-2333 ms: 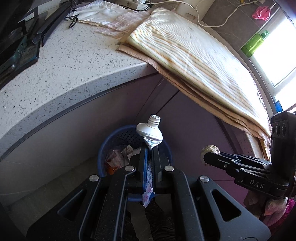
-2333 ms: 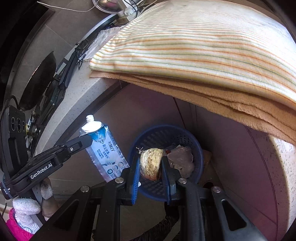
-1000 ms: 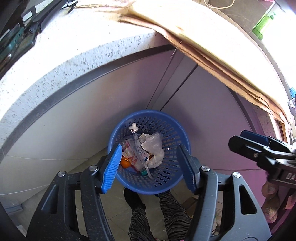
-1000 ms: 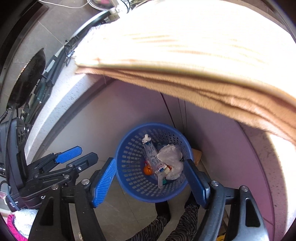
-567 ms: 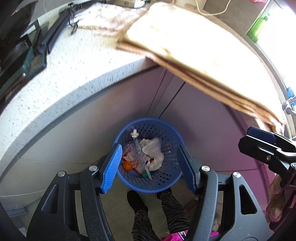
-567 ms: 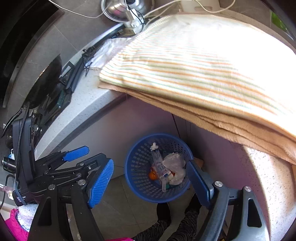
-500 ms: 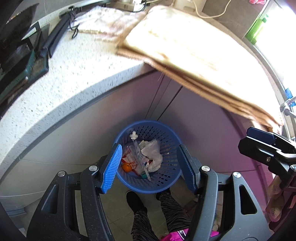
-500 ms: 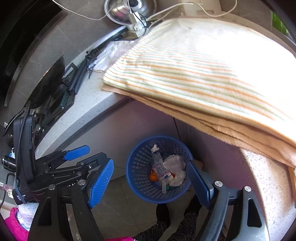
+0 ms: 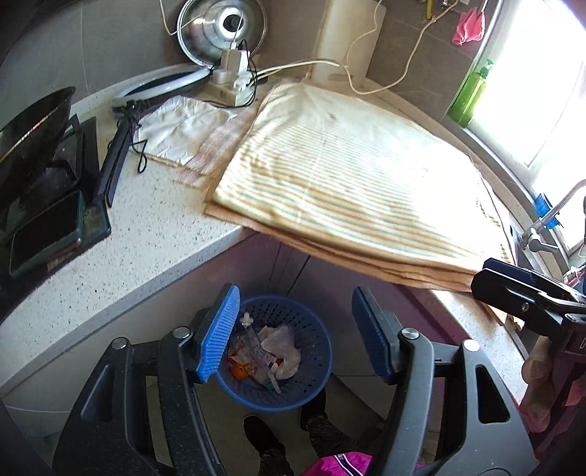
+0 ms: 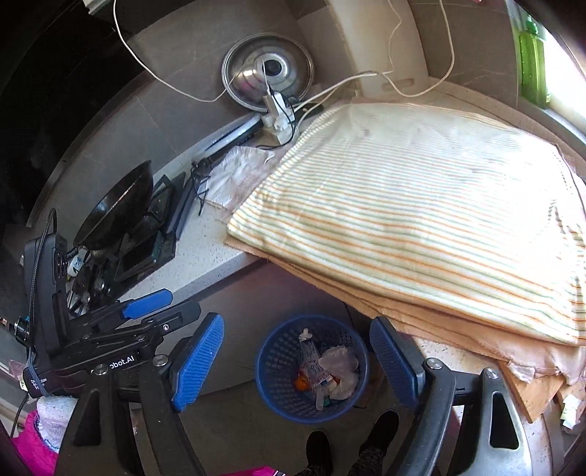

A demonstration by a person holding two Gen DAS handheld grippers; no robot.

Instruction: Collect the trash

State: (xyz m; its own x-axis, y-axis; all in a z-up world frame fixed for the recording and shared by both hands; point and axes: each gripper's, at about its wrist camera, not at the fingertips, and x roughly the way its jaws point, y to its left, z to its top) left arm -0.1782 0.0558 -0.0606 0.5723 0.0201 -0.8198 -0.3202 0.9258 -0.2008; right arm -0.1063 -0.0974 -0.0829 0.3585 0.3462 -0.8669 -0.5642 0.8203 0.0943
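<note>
A blue mesh trash basket [image 9: 315, 322] stands on the floor below the counter edge; it also shows in the right wrist view [image 10: 271, 366]. Inside lie a squeezed tube [image 10: 310, 357], crumpled plastic [image 10: 340, 366] and an orange scrap [image 10: 301, 382]. My left gripper [image 9: 295, 331] is open and empty, high above the basket. My right gripper [image 10: 298, 360] is open and empty, also above the basket. The right gripper shows at the right edge of the left wrist view [image 9: 527, 298]; the left gripper shows at the left of the right wrist view [image 10: 146, 311].
A striped folded towel [image 9: 351, 186] overhangs the speckled counter [image 9: 146, 234]. A black pan [image 9: 33, 124], a stove, a pot lid [image 9: 221, 31], a power strip with cables [image 9: 234, 78] and a white cloth [image 9: 179, 126] are at the back left. A green bottle [image 9: 470, 93] stands by the window.
Both grippers let go of the tube and the ball-like scrap over the basket, opened, then rose; the counter top has come into view. The tube now lies in the basket.
</note>
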